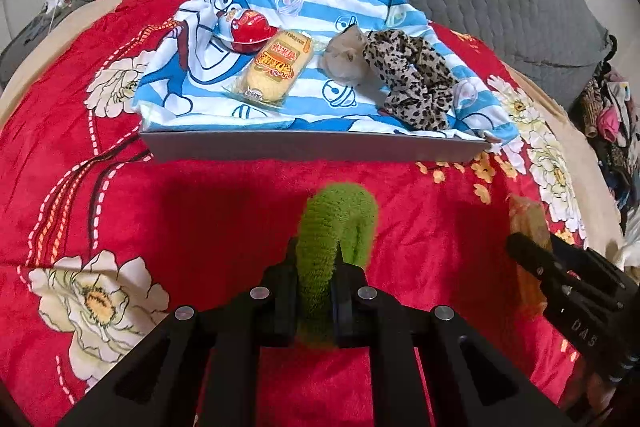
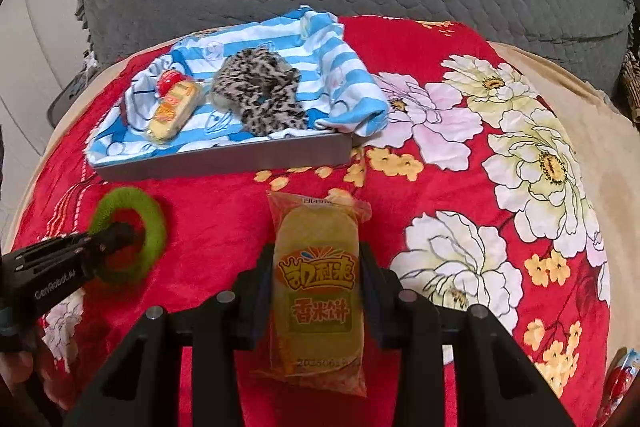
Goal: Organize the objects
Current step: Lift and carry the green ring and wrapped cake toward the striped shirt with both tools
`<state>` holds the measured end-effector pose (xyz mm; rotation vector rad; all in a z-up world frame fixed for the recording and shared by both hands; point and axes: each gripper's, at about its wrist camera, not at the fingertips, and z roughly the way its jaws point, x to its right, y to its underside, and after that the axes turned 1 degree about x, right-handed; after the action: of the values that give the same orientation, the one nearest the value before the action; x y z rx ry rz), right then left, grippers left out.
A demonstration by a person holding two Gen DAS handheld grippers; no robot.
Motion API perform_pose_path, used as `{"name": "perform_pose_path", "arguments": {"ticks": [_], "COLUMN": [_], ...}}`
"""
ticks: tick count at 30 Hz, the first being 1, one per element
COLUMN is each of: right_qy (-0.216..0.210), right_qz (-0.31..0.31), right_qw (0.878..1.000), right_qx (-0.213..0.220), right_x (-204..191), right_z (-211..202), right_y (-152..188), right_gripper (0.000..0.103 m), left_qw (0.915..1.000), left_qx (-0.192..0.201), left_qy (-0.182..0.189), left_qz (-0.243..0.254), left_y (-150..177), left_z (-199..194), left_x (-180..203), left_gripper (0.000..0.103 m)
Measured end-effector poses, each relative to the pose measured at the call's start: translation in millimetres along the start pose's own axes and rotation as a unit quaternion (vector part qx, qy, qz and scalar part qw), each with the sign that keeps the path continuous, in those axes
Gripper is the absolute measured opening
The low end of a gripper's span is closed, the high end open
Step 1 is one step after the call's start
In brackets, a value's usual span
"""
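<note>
A green fuzzy ring (image 1: 334,247) sits pinched between the closed fingers of the left gripper (image 1: 316,259), above the red floral bedspread (image 1: 200,207). The right gripper (image 2: 316,267) has its fingers clamped on a rice cracker packet (image 2: 316,291). Beyond both lies a grey tray (image 1: 312,145) lined with blue striped cloth (image 1: 280,3) — it holds another cracker packet (image 1: 274,67), a red egg-shaped toy (image 1: 246,29) and a leopard scrunchie (image 1: 412,77).

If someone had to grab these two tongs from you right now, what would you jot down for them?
Left tongs: shut on the fuzzy green ring scrunchie, lifted off the red flowered blanket.
Right tongs: shut on the orange-wrapped rice cracker packet.
Done: the grey tray lined with blue striped cloth already holds a red capsule, another cracker packet and a leopard-print scrunchie.
Left: carry both held items to the tray.
</note>
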<state>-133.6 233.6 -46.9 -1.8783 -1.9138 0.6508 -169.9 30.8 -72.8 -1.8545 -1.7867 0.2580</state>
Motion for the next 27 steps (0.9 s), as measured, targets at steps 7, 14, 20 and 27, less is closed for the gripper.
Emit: {"name": "perform_pose_path", "arguments": {"ticks": [7, 14, 20, 27], "right_qy": [-0.008, -0.019, -0.027, -0.033], "right_qz": [-0.017, -0.032, -0.046, -0.056], "right_qw": [1.0, 0.999, 0.998, 0.996], "right_qx": [0.007, 0.025, 0.044, 0.057], "right_x": [-11.2, -22.6, -35.2, -42.8], "right_z": [-18.7, -48.8, -76.7, -104.3], "right_y": [6.0, 13.5, 18.5, 28.6], "right_gripper": [0.04, 0.039, 0.039, 0.039], "left_qw": [1.0, 0.9997, 0.9991, 0.9975], "left_qx": [0.007, 0.02, 0.035, 0.054], "left_qy": [0.001, -0.002, -0.008, -0.031], "left_qz": [0.002, 0.014, 0.023, 0.034], "left_y": [5.2, 13.7, 20.1, 28.9], "left_z": [-20.3, -50.4, -83.3, -120.8], "left_x": [5.5, 15.4, 23.3, 27.3], "left_gripper": [0.012, 0.012, 0.012, 0.012]}}
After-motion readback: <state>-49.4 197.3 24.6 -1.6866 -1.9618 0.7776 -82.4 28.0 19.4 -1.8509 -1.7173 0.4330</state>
